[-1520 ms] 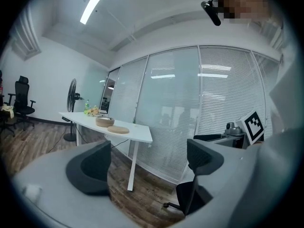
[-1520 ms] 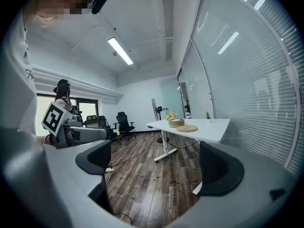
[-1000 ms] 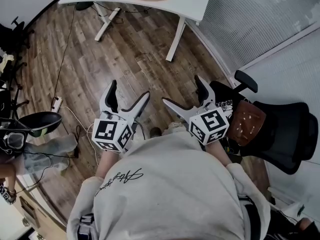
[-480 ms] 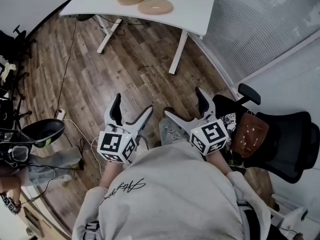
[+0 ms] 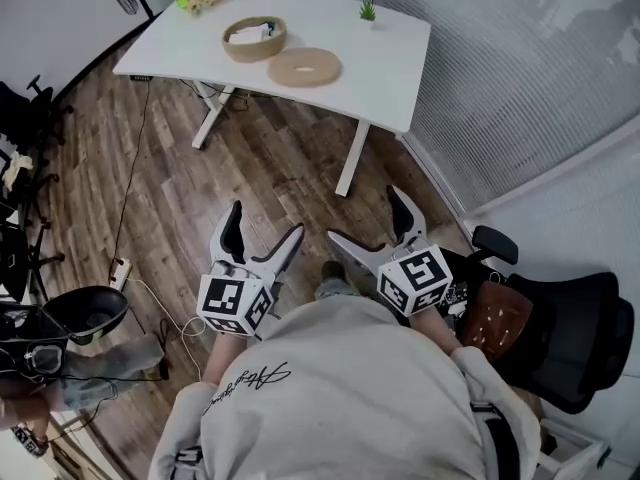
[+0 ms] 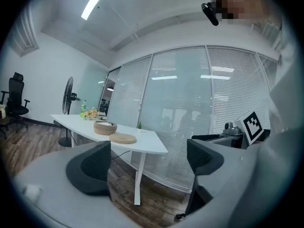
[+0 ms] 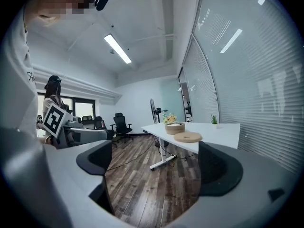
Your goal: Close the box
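Brown wood-plank floor [image 5: 250, 158] all round. White desk with a curved edge [image 5: 390, 48] stands well ahead of the person, beside the frosted glass wall [image 5: 520, 58]. Black office chair [image 5: 575, 338] is near the person's right side. Both arms are bent and held close in front of the chest, grippers side by side, pointing toward the desk. Left gripper [image 5: 263, 223]: jaws wide apart, nothing between them. Right gripper [image 5: 366, 216]: same, wide and empty. Round light-wood box [image 5: 254, 39] sits uncovered on the desk, with the flat round wooden lid [image 5: 304, 67] just beside it.

One table [image 5: 392, 56], one round box [image 5: 254, 39], one lid [image 5: 304, 67], one plant [image 5: 367, 10], two grippers [image 5: 264, 224] [image 5: 365, 218], perhaps three chairs [image 5: 572, 330].
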The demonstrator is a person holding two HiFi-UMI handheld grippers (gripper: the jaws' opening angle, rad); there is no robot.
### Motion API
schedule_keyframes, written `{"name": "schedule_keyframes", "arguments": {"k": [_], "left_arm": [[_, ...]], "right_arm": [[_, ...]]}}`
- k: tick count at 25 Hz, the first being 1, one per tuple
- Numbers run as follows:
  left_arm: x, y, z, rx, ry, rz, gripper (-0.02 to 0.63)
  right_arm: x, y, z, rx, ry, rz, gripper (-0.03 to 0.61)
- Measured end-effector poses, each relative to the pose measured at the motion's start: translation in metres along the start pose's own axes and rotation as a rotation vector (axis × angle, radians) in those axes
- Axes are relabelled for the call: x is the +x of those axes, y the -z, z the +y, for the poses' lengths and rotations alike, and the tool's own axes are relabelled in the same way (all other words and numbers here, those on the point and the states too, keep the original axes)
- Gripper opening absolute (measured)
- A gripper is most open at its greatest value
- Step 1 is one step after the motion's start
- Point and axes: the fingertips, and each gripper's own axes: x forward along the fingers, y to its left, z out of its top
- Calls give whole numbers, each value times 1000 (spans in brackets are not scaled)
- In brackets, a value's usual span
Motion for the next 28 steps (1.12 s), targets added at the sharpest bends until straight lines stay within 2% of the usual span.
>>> {"name": "schedule_keyframes", "arguments": {"k": [5,12,28], "left_arm": [[57,-27,16,20,-14,-38,483],[111,-35,23,52,-24,-40,482],[124,-41,56,37,-33,-1,482]], "right_arm": [[37,-25,-48,-19,-11,-18,549],[69,-34,-94,-11,-35,-13,551],[98,-42,-99,-3,-46,-8,549]]}}
